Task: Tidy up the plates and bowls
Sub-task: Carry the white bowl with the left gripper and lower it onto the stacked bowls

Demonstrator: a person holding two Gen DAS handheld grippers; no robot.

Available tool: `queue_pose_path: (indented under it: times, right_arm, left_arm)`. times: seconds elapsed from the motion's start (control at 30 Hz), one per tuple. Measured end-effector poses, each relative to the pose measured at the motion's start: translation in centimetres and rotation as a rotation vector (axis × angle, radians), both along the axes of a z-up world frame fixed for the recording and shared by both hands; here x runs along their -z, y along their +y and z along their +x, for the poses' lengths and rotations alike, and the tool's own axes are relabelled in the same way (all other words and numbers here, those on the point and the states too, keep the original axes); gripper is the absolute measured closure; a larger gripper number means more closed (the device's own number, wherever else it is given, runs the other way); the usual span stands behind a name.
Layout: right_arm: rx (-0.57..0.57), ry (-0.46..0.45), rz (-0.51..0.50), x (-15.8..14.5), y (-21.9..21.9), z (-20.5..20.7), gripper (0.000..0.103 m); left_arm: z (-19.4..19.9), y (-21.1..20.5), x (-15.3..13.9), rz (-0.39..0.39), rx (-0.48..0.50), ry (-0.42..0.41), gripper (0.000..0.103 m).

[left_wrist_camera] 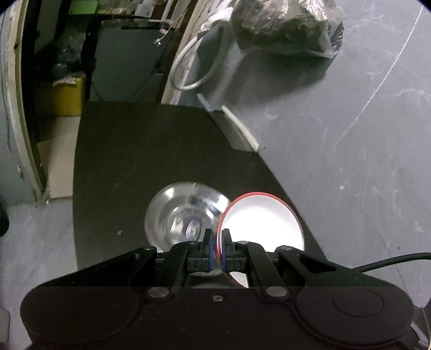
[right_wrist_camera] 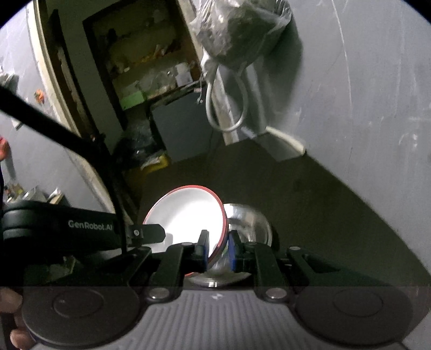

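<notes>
The left gripper (left_wrist_camera: 216,249) is seen with its blue pads closed on the near rim of a red-rimmed white bowl (left_wrist_camera: 262,219), which is tilted up to the right of the fingers at lower centre. A steel bowl (left_wrist_camera: 179,215) lies just to the left, its rim touching or overlapping the white one.

In the right wrist view, the right gripper (right_wrist_camera: 218,251) is closed around the same crowded edge: the white bowl (right_wrist_camera: 188,212) leans left and the steel bowl (right_wrist_camera: 250,223) sits right. Which rim is truly pinched cannot be told.

Both grippers are equally close, so the coming move is judged to turn on separating or nesting the two bowls.

Both are carried over a dark tabletop (left_wrist_camera: 150,150); a grey wall (left_wrist_camera: 350,134) with a hanging plastic bag (left_wrist_camera: 288,24) fills the upper right.
</notes>
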State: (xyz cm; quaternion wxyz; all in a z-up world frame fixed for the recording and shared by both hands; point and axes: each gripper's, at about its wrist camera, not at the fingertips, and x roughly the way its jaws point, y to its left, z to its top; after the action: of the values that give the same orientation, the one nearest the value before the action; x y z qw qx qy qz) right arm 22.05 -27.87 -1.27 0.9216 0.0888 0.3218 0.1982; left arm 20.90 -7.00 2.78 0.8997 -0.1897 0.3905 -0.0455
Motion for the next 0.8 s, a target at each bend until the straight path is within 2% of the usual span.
queue_pose_path:
  times: [0.37, 0.53, 0.8]
  right_arm:
    - [-0.062, 0.123, -0.043, 3.1, 0.3, -3.3, 0.086]
    - [-0.082, 0.17, -0.057, 4.1, 0.3, -3.7, 0.086]
    - [-0.111, 0.206, -0.078, 4.8, 0.4, -3.9, 0.086]
  left_arm:
    - [-3.7, 0.2, 2.4, 0.007, 0.023, 0.064, 0.097]
    - [-4.2, -0.1, 3.7, 0.012, 0.028, 0.108, 0.097]
    - [-4.6, 0.0, 4.4, 0.012, 0.024, 0.135, 0.097]
